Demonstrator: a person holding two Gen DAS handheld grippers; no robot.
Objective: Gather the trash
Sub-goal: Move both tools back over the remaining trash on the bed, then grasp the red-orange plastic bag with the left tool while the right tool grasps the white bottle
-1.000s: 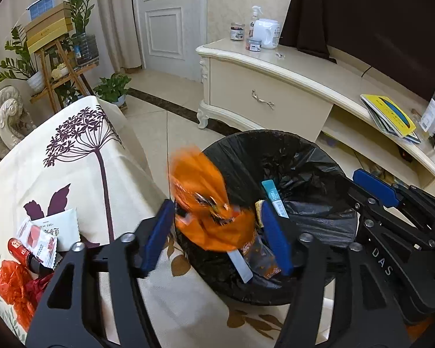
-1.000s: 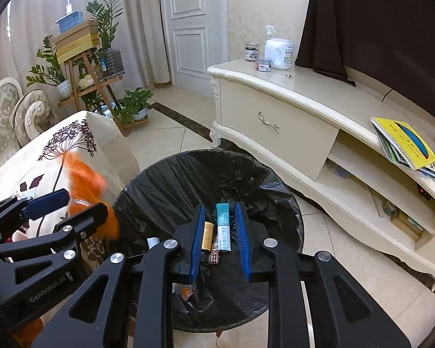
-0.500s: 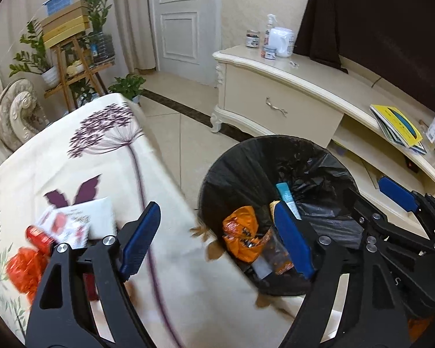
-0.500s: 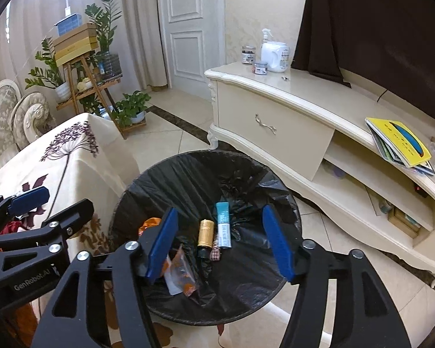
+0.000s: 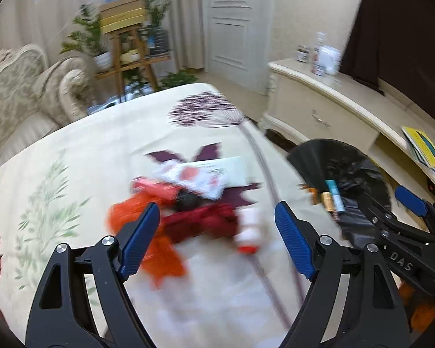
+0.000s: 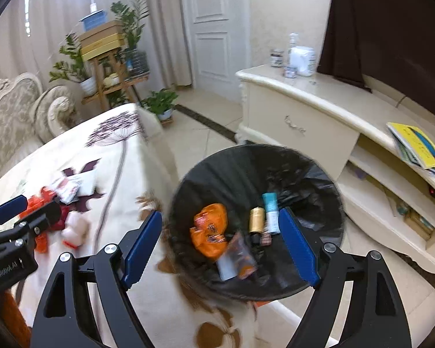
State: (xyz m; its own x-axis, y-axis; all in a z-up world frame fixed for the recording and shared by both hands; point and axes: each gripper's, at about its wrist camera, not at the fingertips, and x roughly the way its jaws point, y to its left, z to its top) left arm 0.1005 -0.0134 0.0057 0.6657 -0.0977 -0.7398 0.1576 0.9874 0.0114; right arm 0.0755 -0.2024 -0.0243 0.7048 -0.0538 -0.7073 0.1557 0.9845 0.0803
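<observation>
A black-lined trash bin point(image 6: 304, 174) stands beside the table and holds an orange wrapper point(image 6: 210, 227), a gold tube, a teal tube and other bits. My right gripper point(image 6: 220, 243) hangs open and empty over the bin. My left gripper point(image 5: 217, 237) is open and empty over a blurred pile of trash on the flowered tablecloth point(image 5: 72, 150): a dark red wrapper point(image 5: 200, 221), an orange wrapper point(image 5: 162, 261), a small white bottle point(image 5: 249, 229), a red packet and white sachets point(image 5: 200, 177). The bin point(image 5: 342, 171) shows at the right of the left wrist view.
A cream sideboard point(image 6: 304, 116) with a lower shelf of books stands behind the bin. A sofa point(image 5: 20, 98) and a wooden plant stand point(image 5: 127, 52) are beyond the table. The tiled floor runs to a white door.
The orange wrapper left my left gripper and dropped into the bin. My left gripper swung left from the bin to over the trash pile. My right gripper opened wide.
</observation>
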